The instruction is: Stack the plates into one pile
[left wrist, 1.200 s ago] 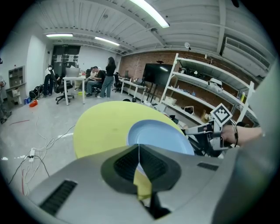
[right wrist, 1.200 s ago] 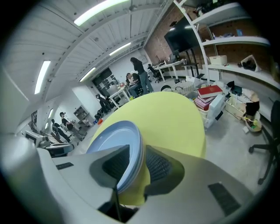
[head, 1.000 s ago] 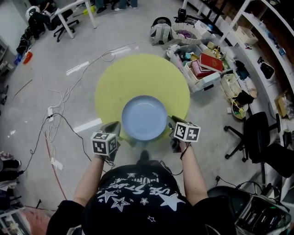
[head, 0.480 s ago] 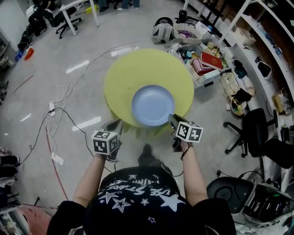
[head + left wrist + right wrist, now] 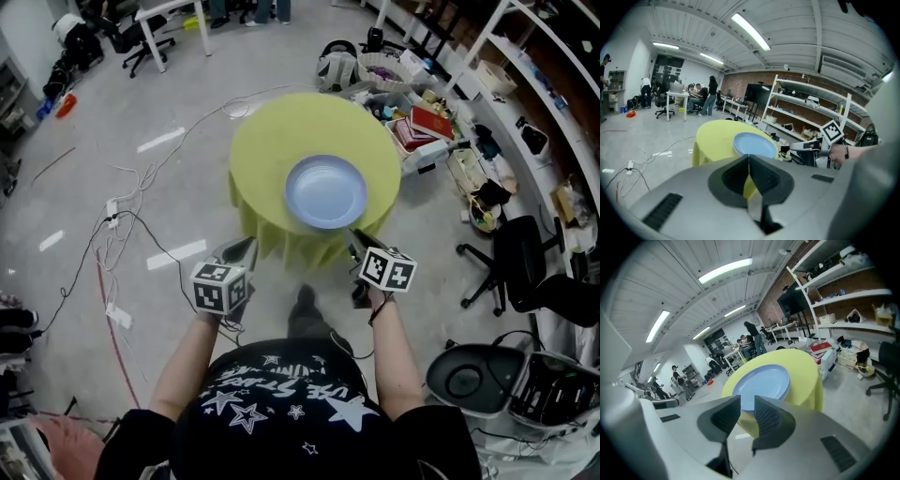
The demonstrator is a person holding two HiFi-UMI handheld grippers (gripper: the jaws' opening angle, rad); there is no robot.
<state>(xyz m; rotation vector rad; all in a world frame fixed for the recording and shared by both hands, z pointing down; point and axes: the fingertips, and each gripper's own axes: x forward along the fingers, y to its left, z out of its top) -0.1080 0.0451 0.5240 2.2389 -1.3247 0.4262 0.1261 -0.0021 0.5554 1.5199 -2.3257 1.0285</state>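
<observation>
You stand back from the table (image 5: 267,141) with both grippers held short of its near edge, and the plate (image 5: 325,191) sits near the middle of the yellow top as the only blue disc in sight, so the pile looks made and the job near its end. To finish well, keep both tools clear of the cloth and the rim, and check that the pile sits square before you call it done. If it needs a nudge, come in low and level from the near side and push the rim, not the cloth. The left gripper (image 5: 247,246) has its jaws together on nothing. The right gripper (image 5: 354,236) has a gap between its jaws that is closing, with only air in it. The head view shows the plate from above as one circle, so you cannot count layers there. The right gripper view looks at the plate (image 5: 761,384) from low down and shows its near rim. The left gripper view alone shows the right gripper (image 5: 806,146) from the side.
</observation>
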